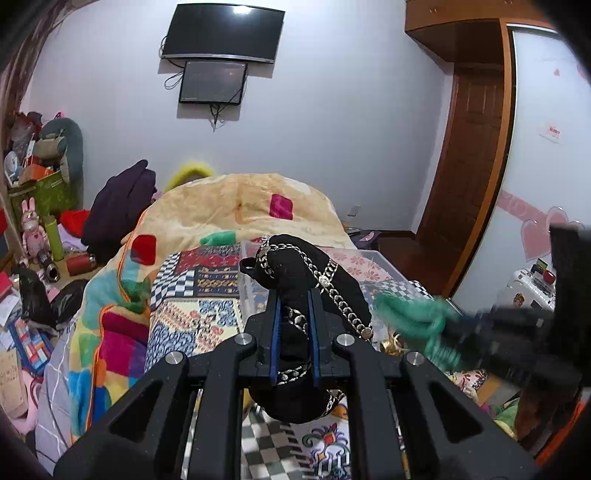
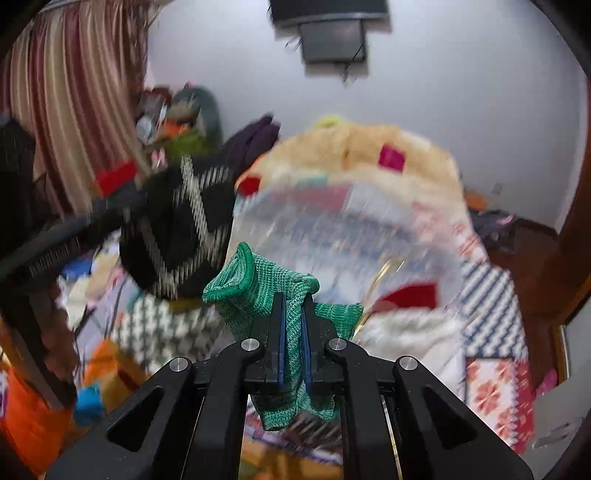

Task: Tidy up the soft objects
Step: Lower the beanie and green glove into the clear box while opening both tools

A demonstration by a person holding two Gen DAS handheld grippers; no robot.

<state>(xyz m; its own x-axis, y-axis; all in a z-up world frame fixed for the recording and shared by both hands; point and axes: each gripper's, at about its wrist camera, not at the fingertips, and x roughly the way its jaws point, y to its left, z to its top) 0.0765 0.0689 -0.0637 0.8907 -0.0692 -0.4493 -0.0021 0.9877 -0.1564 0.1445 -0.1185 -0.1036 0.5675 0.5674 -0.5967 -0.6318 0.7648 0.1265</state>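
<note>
1. Black cloth (image 1: 295,280) with silver chain trim: your left gripper (image 1: 294,332) pinches it between its blue pads, jaws pressed tight on the fabric. The cloth bulges above the fingertips and hangs in a lump below them, held up over the bed.
2. Green knitted glove (image 2: 266,295): your right gripper (image 2: 291,332) clamps it, jaws squeezed together on the knit. The cuff opening stands up to the left of the fingers, and the rest droops below them. In the left wrist view the glove (image 1: 410,317) shows as a green blur just right of the black cloth, with your right gripper (image 1: 491,328) blurred behind it.
3. Clear plastic bin (image 1: 373,258): it sits on the bed, behind and below both held items. What lies inside it cannot be made out.
4. Bed cover (image 1: 195,280), patchwork-printed: it lies under the bin.
5. Fleece blanket (image 1: 229,199), cream with coloured squares: it is heaped at the far end of the bed.
6. Dark purple garment (image 1: 118,206): it is piled left of the blanket.
7. Two wall screens (image 1: 221,33): they hang one above the other on the far wall.
8. Wooden door (image 1: 465,155): it stands at the right.
</note>
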